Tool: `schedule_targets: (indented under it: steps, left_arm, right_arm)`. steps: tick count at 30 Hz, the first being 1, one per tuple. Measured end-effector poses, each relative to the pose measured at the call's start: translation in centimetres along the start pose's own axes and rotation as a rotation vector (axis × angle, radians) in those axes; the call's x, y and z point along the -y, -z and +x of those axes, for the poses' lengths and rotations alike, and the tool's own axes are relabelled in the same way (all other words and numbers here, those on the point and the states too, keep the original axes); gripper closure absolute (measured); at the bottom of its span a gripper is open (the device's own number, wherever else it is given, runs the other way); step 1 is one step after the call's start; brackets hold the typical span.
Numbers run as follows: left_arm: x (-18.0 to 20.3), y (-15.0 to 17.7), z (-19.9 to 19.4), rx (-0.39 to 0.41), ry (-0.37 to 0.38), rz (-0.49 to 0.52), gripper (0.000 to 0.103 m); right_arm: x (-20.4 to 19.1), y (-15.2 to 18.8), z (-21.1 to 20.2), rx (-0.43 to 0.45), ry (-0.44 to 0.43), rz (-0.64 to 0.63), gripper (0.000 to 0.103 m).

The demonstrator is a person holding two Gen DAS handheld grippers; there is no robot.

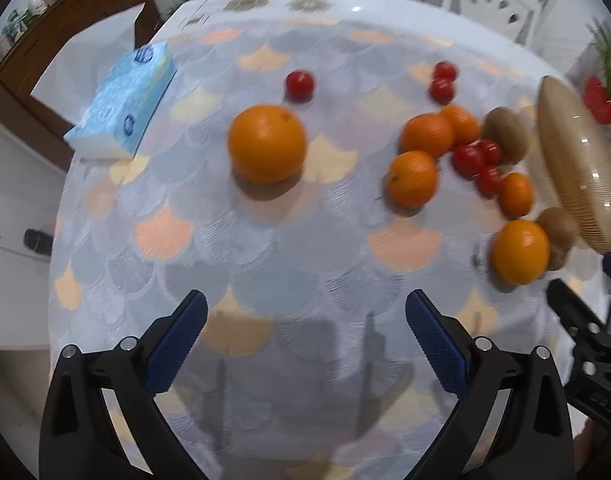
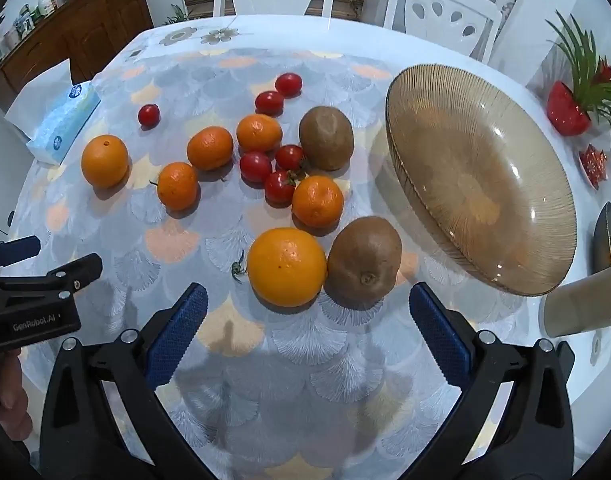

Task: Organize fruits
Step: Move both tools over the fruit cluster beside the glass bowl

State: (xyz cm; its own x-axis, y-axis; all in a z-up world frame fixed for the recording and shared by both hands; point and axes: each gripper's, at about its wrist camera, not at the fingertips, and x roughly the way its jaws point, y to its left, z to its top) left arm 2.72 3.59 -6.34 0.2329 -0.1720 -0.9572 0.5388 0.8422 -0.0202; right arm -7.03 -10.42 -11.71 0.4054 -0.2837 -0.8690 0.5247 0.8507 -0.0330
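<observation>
On the bench (image 2: 105,240), fruit lies loose: an orange (image 2: 286,266) touching a kiwi (image 2: 364,261) at 12 o'clock of the right fingers (image 2: 439,340), bowl (image 2: 481,176) at 1 o'clock. Both fingers (image 1: 177,344) gape wide, empty.

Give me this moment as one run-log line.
left tongs open, empty | right tongs open, empty, nearest orange and kiwi | glass bowl empty | fruit loose on table
</observation>
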Motion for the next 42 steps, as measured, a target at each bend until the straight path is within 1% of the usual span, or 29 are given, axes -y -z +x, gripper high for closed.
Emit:
schedule_targets:
  steps: [1,5,7,11,14,16,17,18,20,22,25,27,28,29,34,36,37,38,42]
  left_arm:
    - [0.1,0.1,-0.4,0.018,0.034,0.005,0.005]
    - [0.4,-0.1,-1.3,0.040,0.136,-0.004,0.005]
    - [0.6,0.0,-1.5,0.058,0.147,-0.008,0.005]
    - [0.9,0.2,-2.8,0.108,0.128,0.000,0.005]
    - [0.9,0.4,-3.5,0.130,0.124,-0.005,0.005]
    - [1.1,0.5,-3.4,0.100,0.175,-0.015,0.005]
    - [1.2,0.6,-3.2,0.076,0.214,-0.045,0.005]
    - [1.2,0.6,-3.1,0.071,0.239,-0.079,0.005]
    - [1.5,0.9,-3.3,0.084,0.245,-0.130,0.005]
    - [2.2,1.1,-4.1,0.122,0.200,-0.149,0.005]
    - [4.5,1.4,-6.2,0.214,0.053,-0.091,0.005]
    - [6.8,2.0,-8.2,0.302,-0.082,-0.037,0.005]
    - [7.4,2.3,-8.9,0.332,-0.107,-0.030,0.005]
    - [8.7,2.8,-10.0,0.374,-0.115,-0.017,0.005]
    - [12.0,4.4,-12.4,0.400,-0.093,-0.020,0.005]
    - [13.2,5.2,-12.7,0.399,-0.133,-0.035,0.005]
    - [13.8,6.0,-12.8,0.402,-0.177,-0.052,0.005]
    - [14.2,6.6,-12.9,0.403,-0.199,-0.063,0.005]
    - [15.6,8.6,-13.4,0.399,-0.261,-0.078,0.005]
  right_arm:
    - [-0.1,0.0,-0.2,0.005,-0.001,0.001,0.003]
    - [-0.3,0.3,-0.7,0.009,0.000,-0.004,0.003]
    - [-0.1,0.3,-1.2,0.025,0.008,-0.011,0.003]
    - [0.1,-0.1,-2.0,0.063,0.005,-0.018,0.003]
    - [0.1,-0.1,-2.1,0.067,0.003,-0.037,0.003]
    - [0.0,0.0,-2.1,0.067,0.005,-0.061,0.003]
    - [0.1,0.2,-2.2,0.073,0.001,-0.072,0.003]
    - [0.3,0.2,-2.4,0.080,-0.001,-0.080,0.003]
    - [0.8,0.6,-2.9,0.101,-0.001,-0.099,0.003]
    - [1.9,1.3,-3.5,0.114,0.004,-0.106,0.003]
    - [3.5,2.3,-4.3,0.120,-0.014,-0.104,0.003]
    - [4.7,2.7,-5.2,0.144,-0.008,-0.118,0.003]
    - [5.0,2.8,-5.7,0.159,-0.007,-0.121,0.003]
    - [5.8,3.1,-6.5,0.187,-0.013,-0.126,0.003]
    - [7.9,3.9,-8.1,0.230,-0.035,-0.167,0.003]
    - [8.9,4.2,-8.3,0.236,-0.049,-0.172,0.003]
    - [9.3,4.3,-8.4,0.234,-0.055,-0.173,0.003]
    - [9.8,4.6,-8.4,0.231,-0.069,-0.172,0.003]
    - [11.3,6.0,-8.1,0.218,-0.121,-0.178,0.003]
